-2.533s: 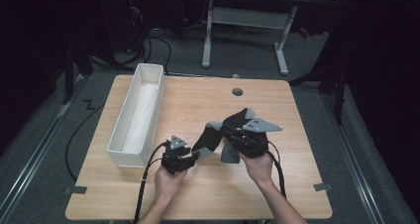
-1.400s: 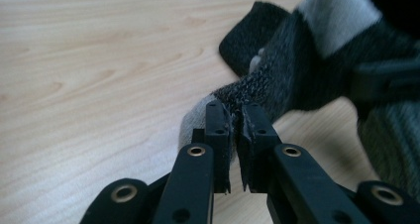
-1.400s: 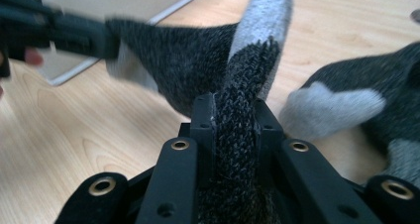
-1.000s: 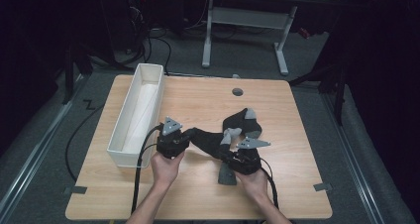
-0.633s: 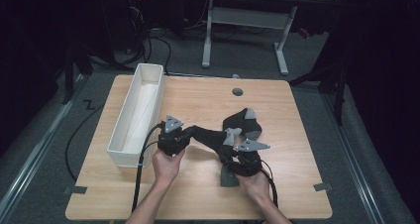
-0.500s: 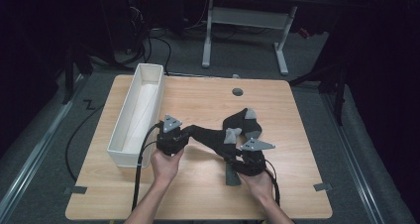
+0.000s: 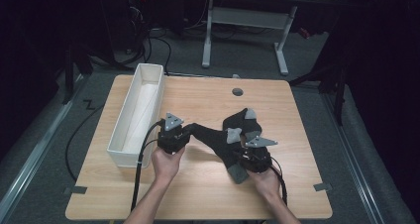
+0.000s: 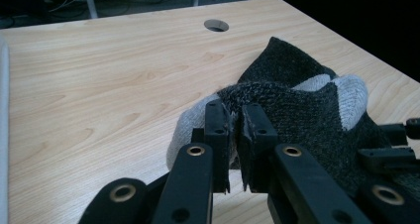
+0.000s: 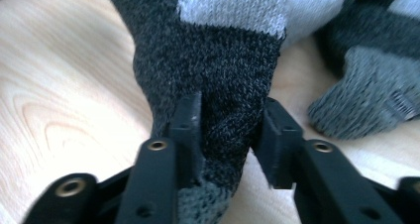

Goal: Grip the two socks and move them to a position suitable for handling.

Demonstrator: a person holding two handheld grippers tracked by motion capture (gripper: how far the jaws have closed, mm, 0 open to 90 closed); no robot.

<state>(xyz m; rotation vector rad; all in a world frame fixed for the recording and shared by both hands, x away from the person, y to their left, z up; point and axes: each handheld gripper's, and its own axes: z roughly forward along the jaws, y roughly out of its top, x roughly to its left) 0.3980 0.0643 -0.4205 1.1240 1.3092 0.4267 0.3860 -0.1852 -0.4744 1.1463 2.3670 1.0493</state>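
A dark grey sock [image 7: 212,137] [image 8: 307,115] [image 9: 213,55] with light grey patches stretches across the wooden table [image 7: 198,194] between my two grippers. My left gripper [image 7: 190,130] [image 8: 235,130] is shut on one end of it, with a thin fold of fabric pinched between the jaws. My right gripper [image 7: 240,150] [image 9: 228,125] has just been closing its jaws, and a thick bunch of the same sock now fills the gap and is pressed by both pads. A second sock [image 7: 243,119] [image 9: 366,100] of the same kind lies beside it on the table.
A long white bin [image 7: 119,157] stands along the table's left side, close to my left hand. A round hole [image 7: 237,91] [image 8: 216,25] sits in the tabletop near the far edge. Cables trail from both grippers toward the near edge.
The hands have drawn apart since the earliest frame, pulling the sock out long between them. In the last second the right gripper slid a little right and nearer; the left stayed put.
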